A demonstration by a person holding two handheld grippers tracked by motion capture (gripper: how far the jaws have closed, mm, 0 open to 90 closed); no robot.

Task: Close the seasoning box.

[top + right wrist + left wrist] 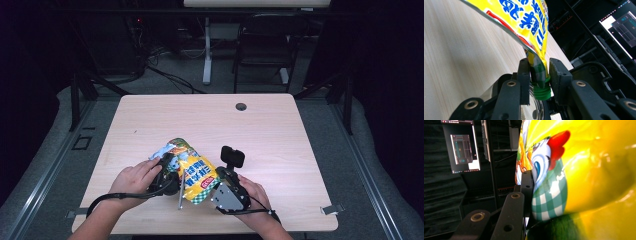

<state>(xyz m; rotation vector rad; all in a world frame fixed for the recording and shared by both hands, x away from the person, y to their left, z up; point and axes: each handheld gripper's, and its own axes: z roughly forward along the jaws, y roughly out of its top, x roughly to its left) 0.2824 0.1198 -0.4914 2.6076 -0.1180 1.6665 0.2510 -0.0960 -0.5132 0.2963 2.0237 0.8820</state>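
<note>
Pouch (192,172) is hanging between my two grippers, just over the near part of the table (270,130). My right gripper (537,75) is pinching its green-capped corner between narrowed jaws. My left gripper (167,175) is pressing one jaw against the pouch's side; I cannot see the other jaw.
</note>
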